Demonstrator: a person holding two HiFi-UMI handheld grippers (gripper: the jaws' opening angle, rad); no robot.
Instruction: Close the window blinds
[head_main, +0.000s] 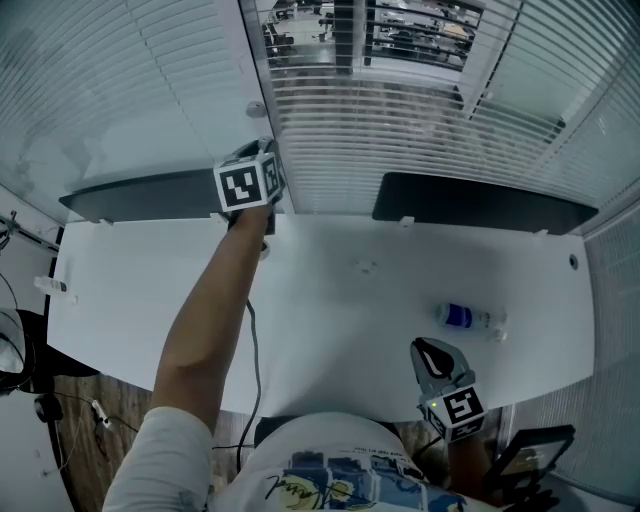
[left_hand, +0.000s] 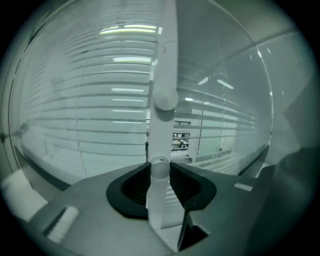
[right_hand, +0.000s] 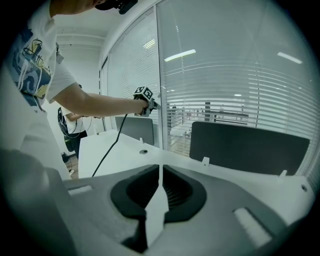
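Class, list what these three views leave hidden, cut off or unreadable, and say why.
1. Wand, left gripper view: its top runs off the upper edge.
2. Bottle, head view: label too small to read.
3. Dark object, head view: cut off at the lower edge, so it cannot be identified.

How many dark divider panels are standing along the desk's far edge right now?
2. One dark panel stands far left, beside the left tool gripping the blind wand; the other panel stands far right. More may lie out of frame.
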